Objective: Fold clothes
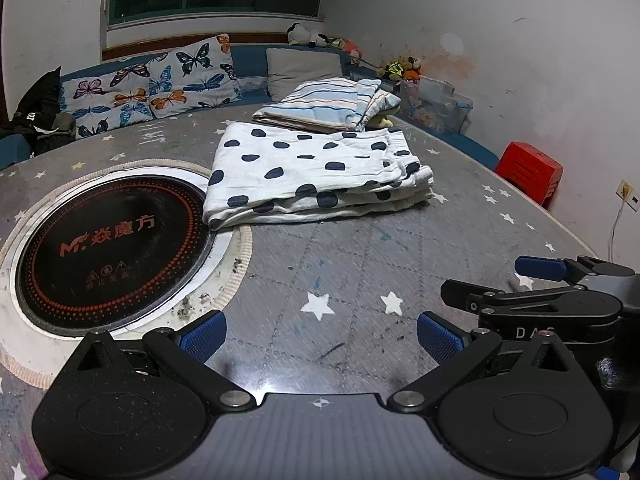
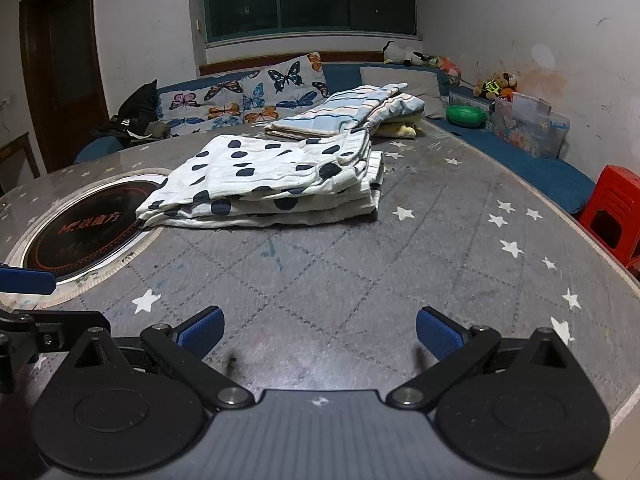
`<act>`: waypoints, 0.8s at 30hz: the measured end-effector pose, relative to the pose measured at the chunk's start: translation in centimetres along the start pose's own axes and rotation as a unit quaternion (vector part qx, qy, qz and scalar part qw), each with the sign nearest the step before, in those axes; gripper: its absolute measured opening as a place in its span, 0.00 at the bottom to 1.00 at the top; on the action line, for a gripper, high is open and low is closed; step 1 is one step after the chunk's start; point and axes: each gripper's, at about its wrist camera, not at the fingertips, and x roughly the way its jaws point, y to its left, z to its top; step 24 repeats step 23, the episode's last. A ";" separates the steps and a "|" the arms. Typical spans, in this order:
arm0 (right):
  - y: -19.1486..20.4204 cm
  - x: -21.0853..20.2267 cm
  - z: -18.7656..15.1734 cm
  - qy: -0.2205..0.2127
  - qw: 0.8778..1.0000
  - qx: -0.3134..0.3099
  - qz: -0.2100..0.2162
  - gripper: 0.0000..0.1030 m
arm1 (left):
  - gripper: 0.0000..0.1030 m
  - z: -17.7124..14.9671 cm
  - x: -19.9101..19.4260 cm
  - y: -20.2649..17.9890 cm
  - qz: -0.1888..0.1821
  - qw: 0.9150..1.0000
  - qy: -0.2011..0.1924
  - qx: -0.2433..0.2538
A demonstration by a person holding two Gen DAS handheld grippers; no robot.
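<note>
We had left gripper (image 1: 320, 338) and right gripper (image 2: 320, 334) both spread wide, empty. Folded dotted garment (image 1: 316, 172) lay at 12 o'clock, overlapping the cooktop (image 1: 108, 252); striped pile (image 1: 332, 104) behind it.

Soft crinkled cloth dotted garment (image 1: 316, 168)

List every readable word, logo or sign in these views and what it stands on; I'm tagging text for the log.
"MF 焱魔方": orange, on the black induction cooktop set into the table.
Small warning symbols and a line beneath them on the cooktop: too small to read.
"DAS": partial grey letters on the right gripper, cut off.
White mark on the black garment: unreadable.
</note>
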 end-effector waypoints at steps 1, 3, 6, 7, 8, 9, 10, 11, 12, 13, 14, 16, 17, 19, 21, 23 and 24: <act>0.0 0.0 0.0 0.000 1.000 0.000 0.000 1.00 | 1.00 0.0 0.0 0.0 -0.001 1.000 0.000 0.000; 0.0 -0.1 0.0 -0.001 1.000 0.001 0.000 1.00 | 1.00 -0.1 -0.1 -0.1 -0.001 1.000 0.000 0.001; 0.1 -0.2 0.0 -0.002 1.000 0.001 0.001 1.00 | 1.00 -0.2 -0.1 -0.3 -0.002 1.000 0.001 0.002; 0.1 -0.2 0.0 -0.002 1.000 0.002 0.001 1.00 | 1.00 -0.2 0.0 -0.4 -0.003 1.000 0.001 0.002; 0.1 -0.3 0.0 -0.003 1.000 0.002 0.001 1.00 | 1.00 -0.2 0.0 -0.4 -0.003 1.000 0.001 0.001; 0.1 -0.3 0.0 -0.004 1.000 0.002 0.002 1.00 | 1.00 -0.2 -0.1 -0.4 -0.003 1.000 0.001 0.001; 0.1 -0.4 0.0 -0.004 1.000 0.002 0.002 1.00 | 1.00 -0.2 -0.1 -0.4 -0.003 1.000 0.001 0.000; 0.1 -0.4 -0.1 -0.005 1.000 0.003 0.002 1.00 | 1.00 -0.2 -0.1 -0.5 -0.003 1.000 0.001 0.000; 0.2 -0.4 -0.1 -0.005 1.000 0.003 0.003 1.00 | 1.00 -0.2 -0.1 -0.5 -0.004 1.000 0.001 0.000; 0.2 -0.4 -0.1 -0.005 1.000 0.003 0.004 1.00 | 1.00 -0.2 -0.2 -0.5 -0.004 1.000 0.000 0.000; 0.2 -0.5 -0.1 -0.005 1.000 0.004 0.004 1.00 | 1.00 -0.2 -0.2 -0.6 -0.004 1.000 0.000 0.000; 0.2 -0.5 -0.1 -0.007 1.000 0.005 0.006 1.00 | 1.00 -0.3 -0.2 -0.7 -0.005 1.000 -0.001 -0.001; 0.2 -0.5 -0.1 -0.007 1.000 0.005 0.006 1.00 | 1.00 -0.3 -0.3 -0.7 -0.006 1.000 -0.003 -0.001; 0.3 -0.6 -0.2 -0.008 1.000 0.005 0.008 1.00 | 1.00 -0.3 -0.3 -0.8 -0.006 1.000 -0.005 -0.001; 0.3 -0.7 -0.2 -0.009 1.000 0.005 0.009 1.00 | 1.00 -0.3 -0.3 -0.8 -0.003 1.000 -0.004 -0.002; 0.3 -0.7 -0.2 -0.009 1.000 0.005 0.009 1.00 | 1.00 -0.3 -0.3 -0.8 -0.003 1.000 -0.004 -0.002; 0.3 -0.7 -0.2 -0.009 1.000 0.005 0.009 1.00 | 1.00 -0.3 -0.3 -0.8 -0.003 1.000 -0.004 -0.002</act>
